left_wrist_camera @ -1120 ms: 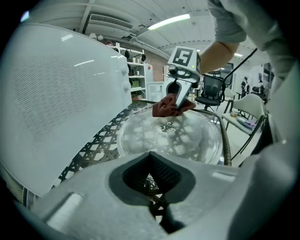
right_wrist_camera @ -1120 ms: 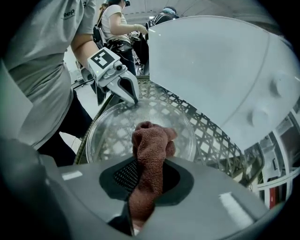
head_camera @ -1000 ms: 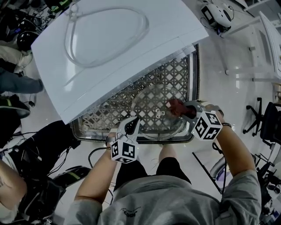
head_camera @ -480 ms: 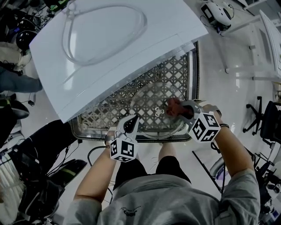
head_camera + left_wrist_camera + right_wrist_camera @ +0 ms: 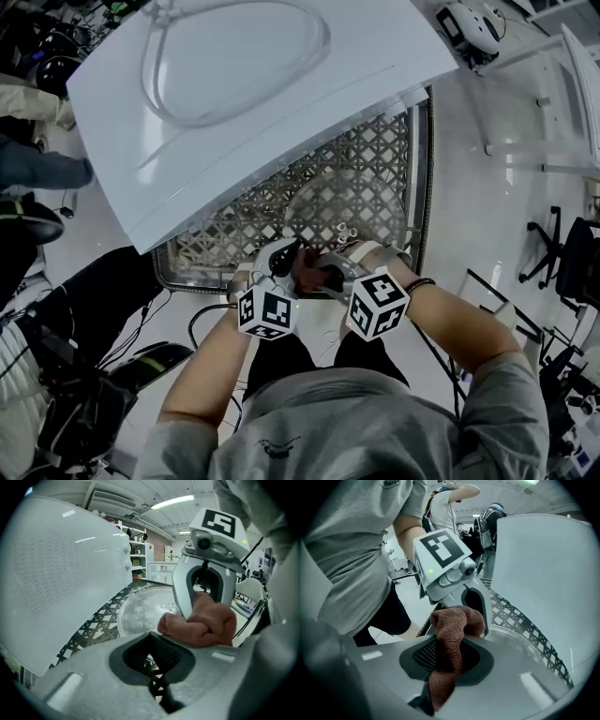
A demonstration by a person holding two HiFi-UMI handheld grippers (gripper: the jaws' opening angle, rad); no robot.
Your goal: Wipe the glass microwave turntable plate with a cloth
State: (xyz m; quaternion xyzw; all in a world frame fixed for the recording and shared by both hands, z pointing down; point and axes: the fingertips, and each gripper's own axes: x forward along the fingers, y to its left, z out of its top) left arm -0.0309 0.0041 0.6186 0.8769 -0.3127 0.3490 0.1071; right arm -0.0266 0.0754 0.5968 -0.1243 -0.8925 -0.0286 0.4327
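1. While scanning nearest first, noted right gripper at near edge of the work, jaws clamped on brown cloth. Wad bunched at the tips, tail hanging down between them.
2. Logged a shift. A second ago, same gripper and cloth out over right part of glass plate. Now drawn across to near-left rim, hard beside left gripper. Cloth touching or all but touching that gripper's tips; cannot tell which.
3. Left gripper unmoved at near rim over that second. Jaws drawn narrow, judged pinched on the rim to steady the plate. Clear glass, so grip itself hard to confirm.
4. Plate flat on lattice basket, in its near half, not shifted.
5. Farther off: white panel with clear oval window, laid over far-left part of basket and hiding lattice beneath. Floor, chair legs and cables around, blurred, not logged further.
6. Reading for task: judged mid-wipe, one stroke carried from right side to near-left rim. Centre and far half probably yet to cover. Worth watching for cloth snagging on left tips, and for plate sliding if that hold is loose.
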